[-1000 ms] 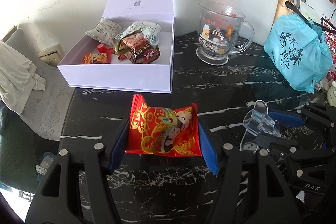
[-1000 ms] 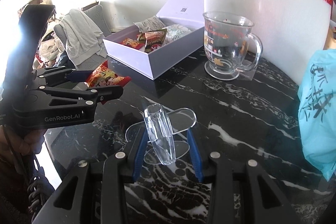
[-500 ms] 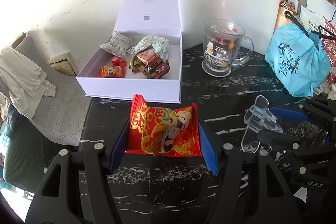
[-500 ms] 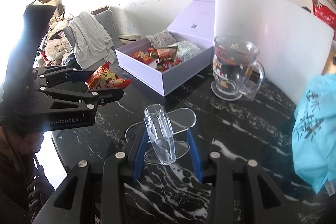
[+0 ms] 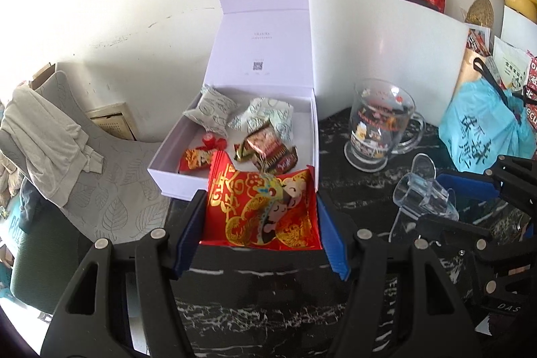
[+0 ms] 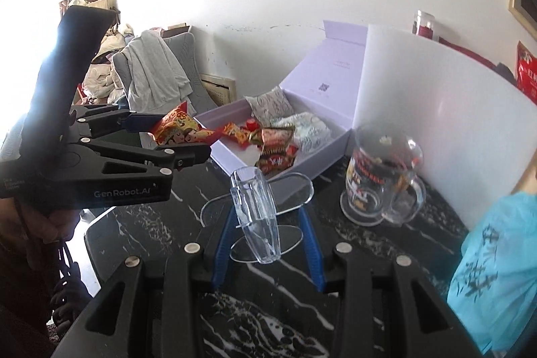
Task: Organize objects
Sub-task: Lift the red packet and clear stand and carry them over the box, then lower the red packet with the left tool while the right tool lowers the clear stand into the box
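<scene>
My left gripper (image 5: 260, 210) is shut on a red and gold snack packet (image 5: 261, 210) and holds it above the black marble table, just in front of the open white box (image 5: 174, 176). The box holds several wrapped snacks (image 5: 265, 150). In the right wrist view the packet (image 6: 178, 128) shows at the left, near the box's near corner (image 6: 235, 156). My right gripper (image 6: 265, 223) is shut on a clear plastic stand (image 6: 256, 217), held above the table, to the right of the left gripper; the stand also shows in the left wrist view (image 5: 423, 197).
A printed glass mug (image 5: 379, 126) stands right of the box, before a white board (image 5: 386, 56). A blue bag (image 5: 486, 130) lies at the far right. A grey chair with a cloth (image 5: 50, 136) stands left of the table.
Both grippers have risen and pulled back from the table; the box and the mug look smaller and farther. The packet now overlaps the box's front edge. Both grips are unchanged.
</scene>
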